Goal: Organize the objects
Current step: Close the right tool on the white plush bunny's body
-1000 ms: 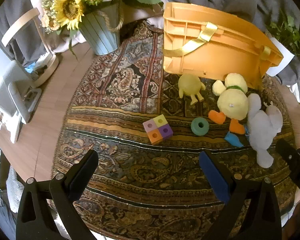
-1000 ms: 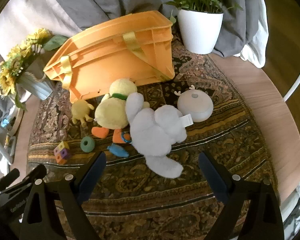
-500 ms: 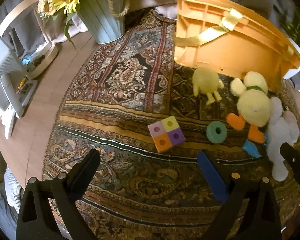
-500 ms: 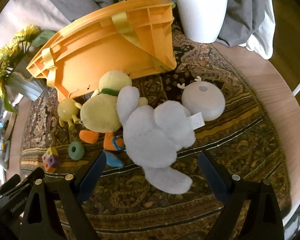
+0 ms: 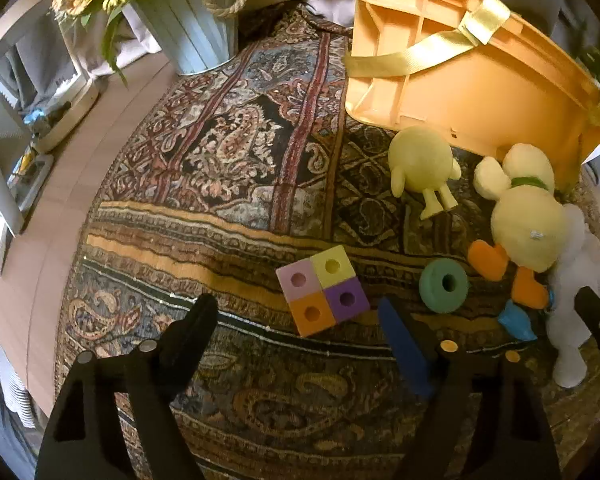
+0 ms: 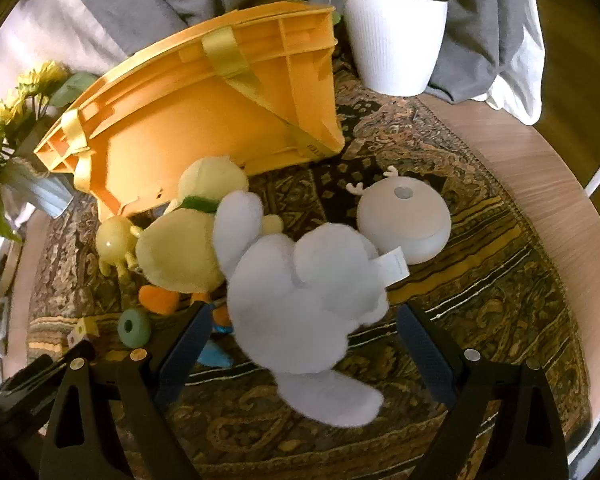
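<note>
Four-colour foam block point(image 5: 323, 290): lies on the patterned rug point(image 5: 228, 168) toward its near edge, between the closing jaws of my left gripper point(image 5: 296, 320), not yet touched. Light, slightly yielding; best taken across its flat sides.

White plush toy point(image 6: 300, 280): mid-rug, against the yellow plush duck point(image 6: 180, 252); soft, compressible, take the body. My right gripper point(image 6: 304, 340) is spread wide astride it, nothing grasped.

Green foam ring point(image 5: 444, 285), overturned orange crate point(image 5: 460, 92): beyond.

Change: both grippers sit lower and nearer than a second ago; left jaws narrower.
</note>
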### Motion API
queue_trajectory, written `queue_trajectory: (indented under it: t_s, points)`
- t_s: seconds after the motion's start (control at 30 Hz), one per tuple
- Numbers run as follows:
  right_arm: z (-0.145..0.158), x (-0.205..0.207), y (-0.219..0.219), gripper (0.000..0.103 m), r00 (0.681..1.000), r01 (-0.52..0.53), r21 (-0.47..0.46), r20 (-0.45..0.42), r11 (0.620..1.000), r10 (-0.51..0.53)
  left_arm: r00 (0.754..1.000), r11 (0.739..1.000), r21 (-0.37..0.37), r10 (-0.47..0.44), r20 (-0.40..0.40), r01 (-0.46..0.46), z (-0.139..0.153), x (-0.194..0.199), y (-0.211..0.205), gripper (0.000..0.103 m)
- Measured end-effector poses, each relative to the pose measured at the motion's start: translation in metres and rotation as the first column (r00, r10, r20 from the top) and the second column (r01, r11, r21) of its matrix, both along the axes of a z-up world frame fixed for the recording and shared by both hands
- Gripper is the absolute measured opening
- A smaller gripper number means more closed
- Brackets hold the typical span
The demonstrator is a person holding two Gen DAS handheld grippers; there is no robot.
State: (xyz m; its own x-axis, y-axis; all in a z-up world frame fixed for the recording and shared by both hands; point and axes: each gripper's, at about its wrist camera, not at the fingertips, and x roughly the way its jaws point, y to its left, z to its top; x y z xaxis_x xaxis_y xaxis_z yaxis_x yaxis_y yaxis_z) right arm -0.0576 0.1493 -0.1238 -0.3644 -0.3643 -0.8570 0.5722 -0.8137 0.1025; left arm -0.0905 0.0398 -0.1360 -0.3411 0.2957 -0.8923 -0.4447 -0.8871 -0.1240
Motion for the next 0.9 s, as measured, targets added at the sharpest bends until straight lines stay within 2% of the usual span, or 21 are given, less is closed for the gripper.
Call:
queue_trajectory:
  t_s: [0.1,0.23,0.27,0.3,0.4,0.53,0.63,0.7,0.9]
  points:
    - [-0.003,-0.004,0.002,0.094,1.000,0.008,-0.002,-0.006,1.000,-0.008,1.000,1.000,0.011,-0.025,-0.009,0.025,-0.001,-0.001,0.005,0.079]
    - [-0.010,-0.009,0.002,0.094,1.000,0.011,0.000,0.000,1.000,-0.011,0.999,0.999,0.024,-0.042,0.005,0.041,-0.006,-0.005,0.011,0.069]
    - [-0.010,-0.010,0.003,0.094,1.000,0.010,-0.003,0.000,1.000,-0.010,0.997,0.996,0.054,-0.079,0.014,0.078,-0.007,-0.006,0.011,0.065]
    - [-0.011,-0.010,0.002,0.094,0.996,-0.088,-0.002,-0.004,0.996,0.088,0.997,0.996,0.054,-0.074,0.021,0.072,-0.009,-0.007,0.012,0.064]
    - [-0.011,-0.009,0.000,0.094,0.995,-0.100,-0.004,-0.018,0.995,0.100,0.998,0.997,0.060,-0.059,0.029,0.058,-0.012,-0.011,0.014,0.061]
    - [-0.014,-0.011,-0.003,0.094,0.994,-0.109,-0.008,-0.023,0.994,0.109,0.997,0.995,0.090,-0.057,0.042,0.053,-0.014,-0.012,0.015,0.050]
    - [-0.016,-0.011,-0.004,0.092,0.992,-0.119,-0.012,-0.031,0.993,0.118,0.998,0.994,0.093,-0.058,0.033,0.055,-0.014,-0.010,0.015,0.050]
    - [-0.016,-0.010,-0.005,0.085,0.991,-0.132,-0.023,-0.028,0.991,0.131,0.997,0.992,0.107,-0.067,0.033,0.063,-0.013,-0.009,0.014,0.050]
    - [-0.015,-0.008,-0.002,0.079,0.989,-0.139,-0.031,-0.044,0.990,0.138,0.998,0.989,0.137,-0.065,0.020,0.062,-0.014,-0.005,0.009,0.050]
